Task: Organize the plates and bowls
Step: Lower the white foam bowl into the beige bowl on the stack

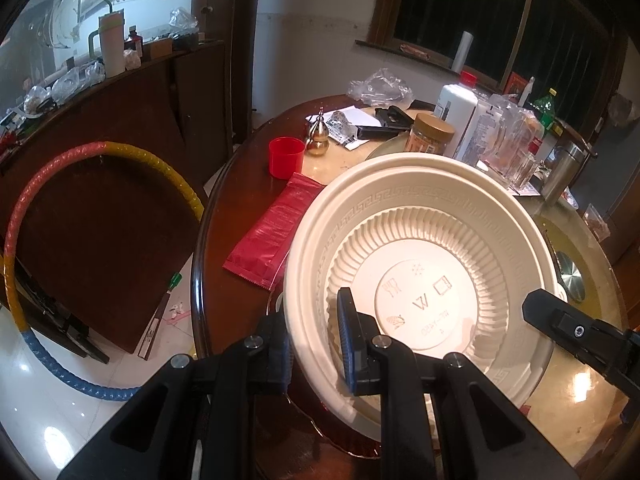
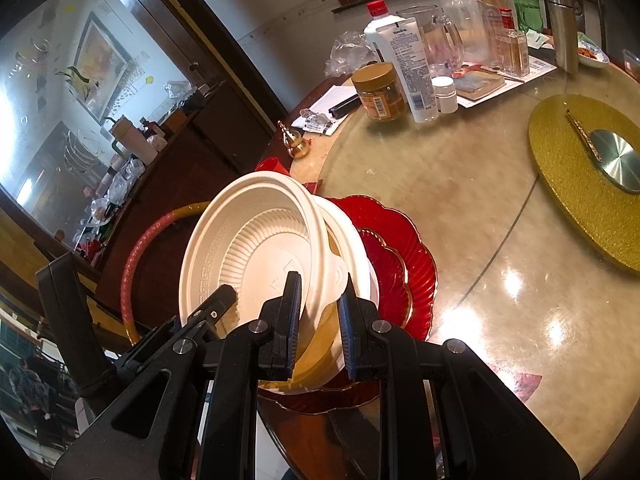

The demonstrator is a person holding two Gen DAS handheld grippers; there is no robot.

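Observation:
A cream plastic bowl (image 1: pixel 420 248) with a ribbed inside hangs tilted over the table's near edge. My left gripper (image 1: pixel 312 312) is shut on its left rim. My right gripper (image 2: pixel 320 292) is shut on the opposite rim of the same bowl (image 2: pixel 248 248), and one of its fingers (image 1: pixel 560 320) shows in the left wrist view. Under the bowl sits another white bowl (image 2: pixel 354 248), with something yellow below it. These rest on stacked red scalloped glass plates (image 2: pixel 412 256) with gold edges.
The round table (image 2: pixel 460 200) has a glass top. A red cup (image 1: pixel 285 156), a red packet (image 1: pixel 268 232) and a gold gourd ornament (image 1: pixel 318 136) lie to the left. Jars, bottles and a lotion tube (image 2: pixel 412 64) crowd the far side. A gold mat (image 2: pixel 580 200) lies right.

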